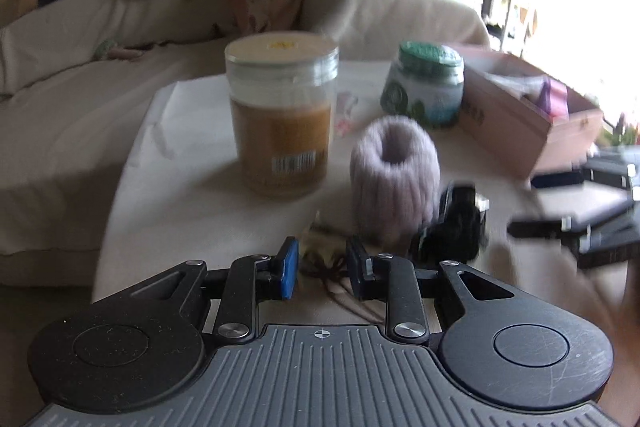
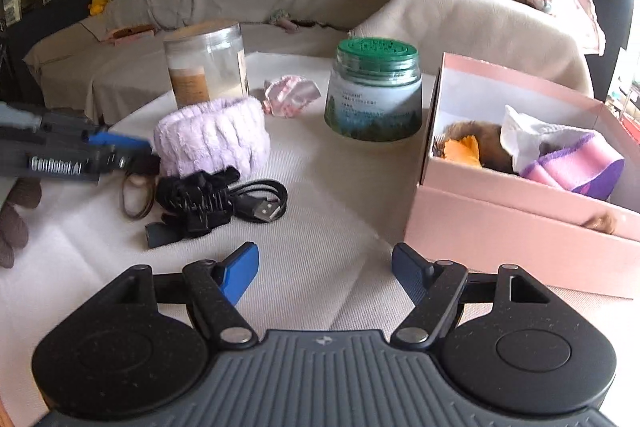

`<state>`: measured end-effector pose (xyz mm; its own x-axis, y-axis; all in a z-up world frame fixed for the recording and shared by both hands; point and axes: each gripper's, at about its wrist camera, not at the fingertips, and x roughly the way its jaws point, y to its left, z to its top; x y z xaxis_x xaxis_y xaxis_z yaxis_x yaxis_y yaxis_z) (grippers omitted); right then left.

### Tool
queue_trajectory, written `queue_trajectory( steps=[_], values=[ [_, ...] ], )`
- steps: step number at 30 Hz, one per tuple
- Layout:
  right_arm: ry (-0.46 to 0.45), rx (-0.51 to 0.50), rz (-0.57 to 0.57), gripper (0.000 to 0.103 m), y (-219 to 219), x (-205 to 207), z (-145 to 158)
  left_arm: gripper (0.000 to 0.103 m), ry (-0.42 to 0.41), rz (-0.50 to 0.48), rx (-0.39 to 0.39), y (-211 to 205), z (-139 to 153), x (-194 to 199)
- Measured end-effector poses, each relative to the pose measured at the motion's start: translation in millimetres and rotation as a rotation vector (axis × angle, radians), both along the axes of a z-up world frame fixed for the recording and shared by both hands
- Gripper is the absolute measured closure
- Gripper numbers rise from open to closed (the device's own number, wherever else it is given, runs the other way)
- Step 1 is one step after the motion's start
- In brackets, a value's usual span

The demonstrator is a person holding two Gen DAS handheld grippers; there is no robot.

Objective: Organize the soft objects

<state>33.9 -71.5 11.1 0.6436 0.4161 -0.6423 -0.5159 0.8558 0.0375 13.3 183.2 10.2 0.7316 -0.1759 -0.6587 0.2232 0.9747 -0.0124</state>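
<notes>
Where blur obscures: small item between left gripper [image 1: 322, 269] fingers, unidentifiable.
Left fingers: narrowed, grip uncertain.
Right gripper [image 2: 325, 269]: fingers spread, empty.
Lilac band [image 2: 212, 135]: just beyond left fingers.

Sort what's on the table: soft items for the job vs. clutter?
Job:
lavender wristband
black scrunchie
pink scrunchie
brown hair tie
pink box

Lying about:
USB cable
green-lid jar
clear jar

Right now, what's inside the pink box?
The pink box holds a brown furry thing, something orange, white cloth and a pink-purple item. Anything underneath is hidden.
</notes>
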Motion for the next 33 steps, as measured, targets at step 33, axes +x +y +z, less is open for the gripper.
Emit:
queue_trajectory(
  steps=[33],
  values=[
    [0.027, -0.015, 0.035, 0.016, 7.2, 3.9, -3.0, 0.072, -0.020, 0.079, -0.033, 17.1, -8.8, 21.1]
  ],
)
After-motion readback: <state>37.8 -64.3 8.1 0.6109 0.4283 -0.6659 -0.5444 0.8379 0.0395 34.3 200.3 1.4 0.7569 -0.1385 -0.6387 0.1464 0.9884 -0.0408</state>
